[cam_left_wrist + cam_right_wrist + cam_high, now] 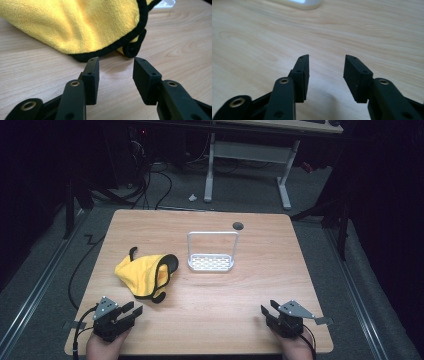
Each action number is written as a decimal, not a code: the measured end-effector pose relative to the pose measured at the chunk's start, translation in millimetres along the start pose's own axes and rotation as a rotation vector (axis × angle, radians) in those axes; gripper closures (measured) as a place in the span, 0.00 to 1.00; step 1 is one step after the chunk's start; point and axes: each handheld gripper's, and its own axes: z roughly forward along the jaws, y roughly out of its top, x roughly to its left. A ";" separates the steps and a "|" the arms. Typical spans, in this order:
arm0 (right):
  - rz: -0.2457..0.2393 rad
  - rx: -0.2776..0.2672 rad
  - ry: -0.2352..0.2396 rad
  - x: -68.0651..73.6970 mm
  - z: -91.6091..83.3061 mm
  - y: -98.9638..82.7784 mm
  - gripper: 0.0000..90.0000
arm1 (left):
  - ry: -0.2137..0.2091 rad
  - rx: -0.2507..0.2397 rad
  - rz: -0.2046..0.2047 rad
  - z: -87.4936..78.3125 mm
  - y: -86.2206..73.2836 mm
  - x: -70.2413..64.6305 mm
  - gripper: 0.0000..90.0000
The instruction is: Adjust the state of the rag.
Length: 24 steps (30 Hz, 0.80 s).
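Both grippers rest at the near edge of the bench, jaws spread and empty, with the yellow cloth just ahead of the left one.

The left gripper [131,312] has its jaws apart with nothing between them; they are flat, matte black blocks on hinged black arms with brass-coloured rivets, lying low and angled toward the bench's middle, the hand [102,347] behind it coming up from the near edge. Just beyond its tips lies the yellow cloth [141,274], a soft, nappy fabric crumpled into a rounded heap, edged with a black hem that curls into a loop at the near side. The right gripper [269,310] mirrors that pose at the near right, jaws likewise spread over bare wood. Farther up the pale, wood-grained bench [260,280] stands a white wire rack [211,262] with a perforated base and an upright rectangular frame, well apart from both grippers.
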 end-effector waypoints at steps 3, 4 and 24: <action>0.034 0.010 0.001 -3.6 2.4 -1.3 0.65 | 0.007 -0.002 -0.011 -0.1 -1.1 2.5 0.63; 0.036 0.006 0.003 -3.2 2.4 -1.6 0.65 | 0.007 -0.006 -0.017 -0.4 -0.7 4.1 0.63; 0.021 0.019 -0.004 0.2 3.5 -3.3 0.58 | 0.003 -0.024 -0.025 -6.5 1.5 8.6 0.62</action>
